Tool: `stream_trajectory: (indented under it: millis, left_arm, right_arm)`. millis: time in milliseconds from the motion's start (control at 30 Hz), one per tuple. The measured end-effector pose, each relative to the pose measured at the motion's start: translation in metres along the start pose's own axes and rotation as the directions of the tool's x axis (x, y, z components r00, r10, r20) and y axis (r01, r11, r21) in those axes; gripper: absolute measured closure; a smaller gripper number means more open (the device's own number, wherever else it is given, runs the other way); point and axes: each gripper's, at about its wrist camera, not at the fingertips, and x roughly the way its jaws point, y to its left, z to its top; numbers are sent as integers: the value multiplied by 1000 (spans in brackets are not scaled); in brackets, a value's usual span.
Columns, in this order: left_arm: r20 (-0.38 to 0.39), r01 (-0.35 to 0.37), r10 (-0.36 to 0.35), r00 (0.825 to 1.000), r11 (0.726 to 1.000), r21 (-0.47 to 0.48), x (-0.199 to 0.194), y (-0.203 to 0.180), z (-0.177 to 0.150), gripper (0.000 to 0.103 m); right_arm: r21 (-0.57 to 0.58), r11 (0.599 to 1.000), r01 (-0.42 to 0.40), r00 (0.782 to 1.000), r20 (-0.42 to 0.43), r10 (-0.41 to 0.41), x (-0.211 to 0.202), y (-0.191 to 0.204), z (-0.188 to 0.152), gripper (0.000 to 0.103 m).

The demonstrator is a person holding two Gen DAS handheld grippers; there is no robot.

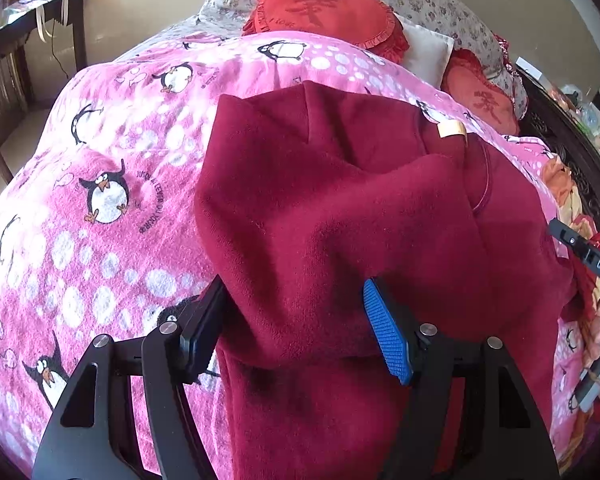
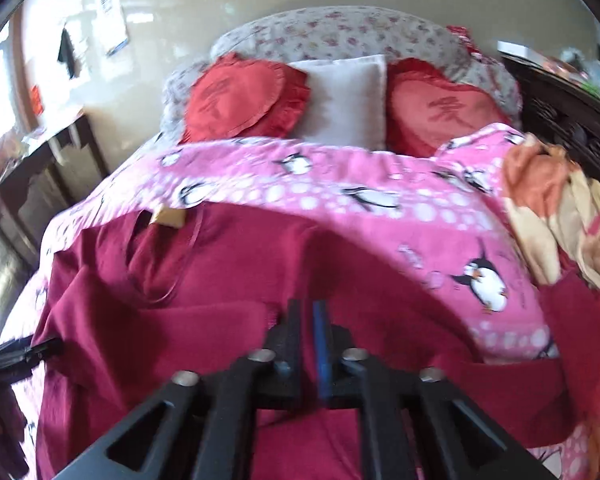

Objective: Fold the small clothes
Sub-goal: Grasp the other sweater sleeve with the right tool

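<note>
A dark red fleece garment [image 1: 340, 208] lies on a pink penguin blanket [image 1: 100, 184] on a bed; a tan label [image 1: 452, 130] shows at its collar. My left gripper [image 1: 296, 328] is open, its jaws wide apart, with a bunched fold of the garment lying between the black pad and the blue pad [image 1: 388, 332]. In the right wrist view the same garment [image 2: 204, 280] spreads over the blanket [image 2: 380, 200]. My right gripper [image 2: 308, 340] is shut on a pinch of the red fabric near its right edge. The right gripper's tip shows in the left wrist view [image 1: 580, 252].
Two red heart cushions [image 2: 244, 100] [image 2: 440, 108] and a white pillow [image 2: 344, 100] lie at the head of the bed. Crumpled orange and cream clothes [image 2: 552, 200] lie at the right. A dark carved bed frame [image 2: 572, 128] runs along the right, a dark table [image 1: 28, 40] stands at the left.
</note>
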Motion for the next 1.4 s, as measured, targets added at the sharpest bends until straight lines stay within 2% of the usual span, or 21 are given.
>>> stream_trajectory:
  millis: [33,167,233,267,300,333,433,533,667,700,733,767,800,833,933,1033,1200,1300,1367,1400]
  left_arm:
    - [-2,-1,1,1000,1000,-1,-1,1,-1,35]
    - [-1,-8,8,1000,1000,9,-2,-1,-3,35]
    - [-1,-11,11,1000,1000,10,-3,-1,-4,34]
    - [-2,-12,12,1000,1000,10,-3,-2,-5,34]
    - [-2,-13,13,1000,1000,10,-4,-2,-5,34]
    - [3,-11,11,1000,1000,5,-6,-1,-5,35]
    - [45,11,-11,999,1000,-10,-15,-2,-5,35]
    - [19,-5,5,1000,1000,15,-7,-8,-7,35]
    - [-8,-47,48,999,998,46,3,-16,-9,34]
    - [-9,-49,49,999,998,49,1,-17,-9,35]
    - [-5,-39,40,999,998,46,-2,-18,-8,35]
    - [4,-25,25,1000,999,40,-6,-19,-7,35]
    - [14,-18,17,1000,999,37,-9,-20,-6,35]
    - [22,-13,12,1000,999,39,-11,-22,-3,35]
    - [41,5,-7,999,998,55,-12,-31,1,35]
    - [14,21,-22,1000,997,68,-1,-43,3,35]
    - [-80,2,10,997,989,146,23,-66,-4,34]
    - [-84,5,9,996,985,171,23,-70,-4,34]
    - [-87,19,-6,996,988,154,21,-68,-2,34]
    - [-87,28,-16,996,990,141,20,-66,-1,34]
  right_arm:
    - [-29,1000,0,1000,-4,0,2,7,1,53]
    - [-92,996,-9,1000,-1,9,11,28,-2,55]
    - [-102,995,4,999,-41,-8,24,31,-5,75]
    - [-109,994,11,999,-42,-16,26,31,-8,82]
    - [-128,991,33,999,-36,-38,27,31,-11,94]
    - [-146,988,57,998,-31,-62,25,32,-12,95]
    - [-93,995,24,1000,9,-23,2,21,-11,98]
    - [-36,997,68,995,79,-65,-23,6,-9,98]
    - [36,996,76,997,-1,-76,1,-12,-13,98]
    - [31,995,95,995,-32,-94,9,-14,-14,97]
    - [28,994,107,993,-57,-105,13,-15,-16,91]
    - [35,994,101,994,-49,-99,9,-16,-18,87]
    - [48,993,106,994,-29,-105,2,-17,-18,76]
    - [61,992,112,994,-4,-112,-8,-19,-18,70]
    - [90,993,74,995,52,-79,-31,-17,-22,70]
    - [59,998,29,999,14,-30,-26,-5,-30,70]
    - [3,996,95,994,-62,-94,10,6,-47,69]
    - [28,999,47,998,-38,-46,-9,-4,-42,70]
    - [75,995,72,997,1,-72,-25,-24,-38,68]
    - [93,990,104,994,21,-107,-33,-36,-36,58]
